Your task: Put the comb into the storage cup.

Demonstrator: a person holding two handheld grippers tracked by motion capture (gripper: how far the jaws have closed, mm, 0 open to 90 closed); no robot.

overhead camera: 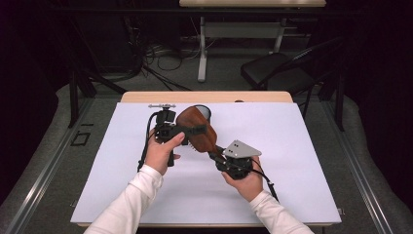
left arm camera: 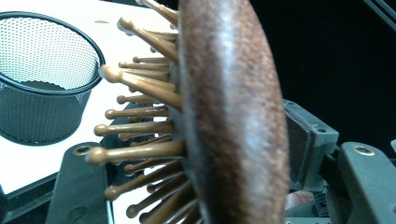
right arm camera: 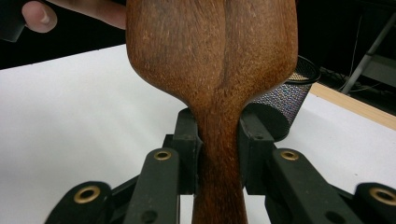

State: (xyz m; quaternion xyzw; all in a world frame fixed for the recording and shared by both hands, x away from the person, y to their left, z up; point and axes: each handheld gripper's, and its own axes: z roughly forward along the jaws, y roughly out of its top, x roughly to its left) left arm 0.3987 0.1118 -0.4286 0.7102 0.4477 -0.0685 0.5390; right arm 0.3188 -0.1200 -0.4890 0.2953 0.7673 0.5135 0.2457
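Note:
A brown wooden hairbrush (overhead camera: 202, 139) is held above the white mat between both grippers. My right gripper (overhead camera: 217, 155) is shut on its handle; in the right gripper view the two black jaws press the narrow neck of the hairbrush (right arm camera: 210, 56) from both sides. My left gripper (overhead camera: 192, 130) spans the brush head. In the left gripper view the hairbrush (left arm camera: 233, 116) stands edge-on, with its wooden bristles pointing at one jaw and its smooth back against the other pad (left arm camera: 306, 135). A black mesh cup (overhead camera: 204, 111) stands just behind the brush.
The white mat (overhead camera: 292, 161) covers a wooden table. The mesh cup (left arm camera: 42, 79) stands upright near the mat's far edge, also seen as the mesh cup (right arm camera: 285, 98) behind the brush. A black chair (overhead camera: 277, 68) and cables lie beyond the table.

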